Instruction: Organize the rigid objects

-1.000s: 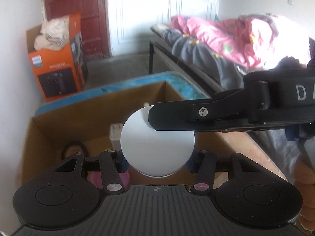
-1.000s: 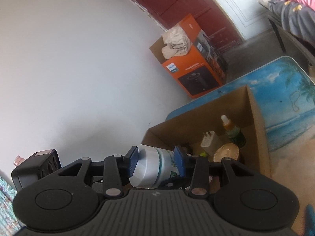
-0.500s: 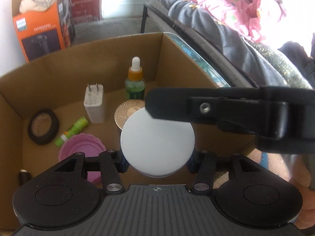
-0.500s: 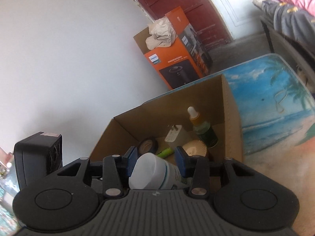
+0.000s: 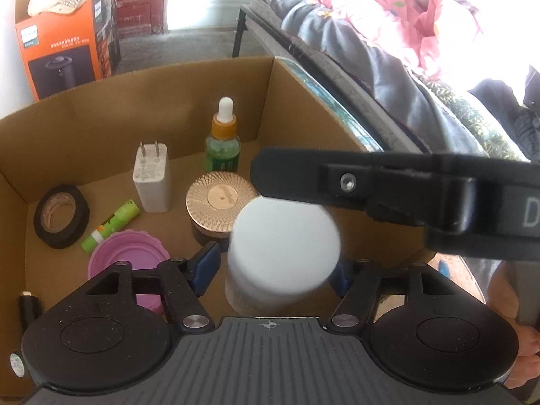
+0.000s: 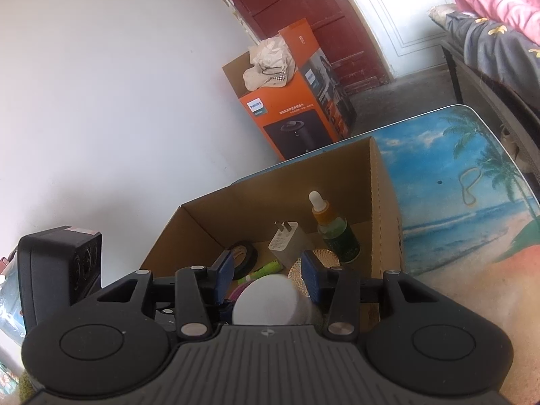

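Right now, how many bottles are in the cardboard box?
2: a green dropper bottle upright near the back wall, and a white-capped plastic bottle at the front between the left gripper's fingers. Others may be hidden.

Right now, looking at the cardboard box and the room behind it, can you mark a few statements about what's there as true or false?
1. The dropper bottle stands upright inside the cardboard box. True.
2. The black tape roll lies on the bed. False: it lies on the floor of the cardboard box, near its left wall.
3. The white charger stands with its prongs pointing up. True.
4. The carton on the floor behind is blue. False: it is orange.
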Available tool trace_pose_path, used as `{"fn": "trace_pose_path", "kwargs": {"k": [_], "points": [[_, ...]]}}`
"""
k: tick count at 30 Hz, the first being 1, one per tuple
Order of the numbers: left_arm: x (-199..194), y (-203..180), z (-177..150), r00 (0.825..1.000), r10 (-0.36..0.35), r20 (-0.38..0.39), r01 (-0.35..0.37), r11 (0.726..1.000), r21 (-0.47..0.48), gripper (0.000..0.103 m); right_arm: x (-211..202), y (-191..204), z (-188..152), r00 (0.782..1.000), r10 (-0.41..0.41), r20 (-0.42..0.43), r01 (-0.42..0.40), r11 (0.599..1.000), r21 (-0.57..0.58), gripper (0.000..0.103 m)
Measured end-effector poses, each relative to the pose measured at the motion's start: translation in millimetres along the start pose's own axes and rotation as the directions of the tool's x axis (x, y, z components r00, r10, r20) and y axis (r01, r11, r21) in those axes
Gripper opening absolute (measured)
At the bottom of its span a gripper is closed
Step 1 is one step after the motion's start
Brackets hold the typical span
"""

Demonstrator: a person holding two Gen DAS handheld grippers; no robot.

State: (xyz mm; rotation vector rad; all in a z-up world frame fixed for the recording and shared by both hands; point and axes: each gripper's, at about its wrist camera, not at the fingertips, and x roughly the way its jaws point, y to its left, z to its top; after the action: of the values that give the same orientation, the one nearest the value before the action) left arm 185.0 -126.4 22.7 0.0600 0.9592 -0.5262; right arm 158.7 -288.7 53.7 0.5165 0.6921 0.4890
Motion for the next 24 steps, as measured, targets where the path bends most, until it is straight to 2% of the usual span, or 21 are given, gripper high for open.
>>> {"fn": "trace_pose_path", "kwargs": {"k": [4, 8, 12, 13, 16, 17, 20, 24], "points": [[-7, -2, -1, 0.999, 0.009, 0.048, -0.009, 1.0, 0.012, 0.078, -6, 0, 0, 1.0, 0.007, 0.022, -0.007, 1.0, 0.008, 0.051], [-24, -9, -7, 0.989, 0.041, 0.14, -0.047, 0.998, 0.041, 0.092, -26, 5, -1, 0.997, 0.017, 0.079, -0.018, 1.0, 0.009, 0.055], [-56, -15, -17, 0.969, 0.055, 0.24, -0.074, 0.994, 0.074, 0.099, -58, 18, -4, 0.986, 0.017, 0.166, -0.017, 1.0, -0.001, 0.075], [-65, -16, -21, 0.962, 0.058, 0.268, -0.081, 0.994, 0.075, 0.1, -66, 22, -5, 0.982, 0.014, 0.189, -0.013, 1.0, -0.007, 0.077], [-93, -18, -34, 0.936, 0.095, 0.338, -0.121, 0.991, 0.057, 0.103, -91, 34, -11, 0.967, -0.005, 0.256, 0.011, 1.0, -0.022, 0.096], [-100, -19, -38, 0.928, 0.122, 0.351, -0.147, 0.988, 0.046, 0.103, -98, 39, -14, 0.961, -0.016, 0.276, 0.025, 0.999, -0.027, 0.103], [-118, -17, -49, 0.908, 0.204, 0.366, -0.216, 0.976, -0.008, 0.103, -113, 54, -26, 0.945, -0.086, 0.317, 0.107, 0.993, -0.051, 0.103], [-133, -2, -60, 0.897, 0.252, 0.362, -0.232, 0.968, -0.099, 0.103, -113, 72, -45, 0.923, -0.227, 0.311, 0.259, 0.964, -0.063, 0.103]]}}
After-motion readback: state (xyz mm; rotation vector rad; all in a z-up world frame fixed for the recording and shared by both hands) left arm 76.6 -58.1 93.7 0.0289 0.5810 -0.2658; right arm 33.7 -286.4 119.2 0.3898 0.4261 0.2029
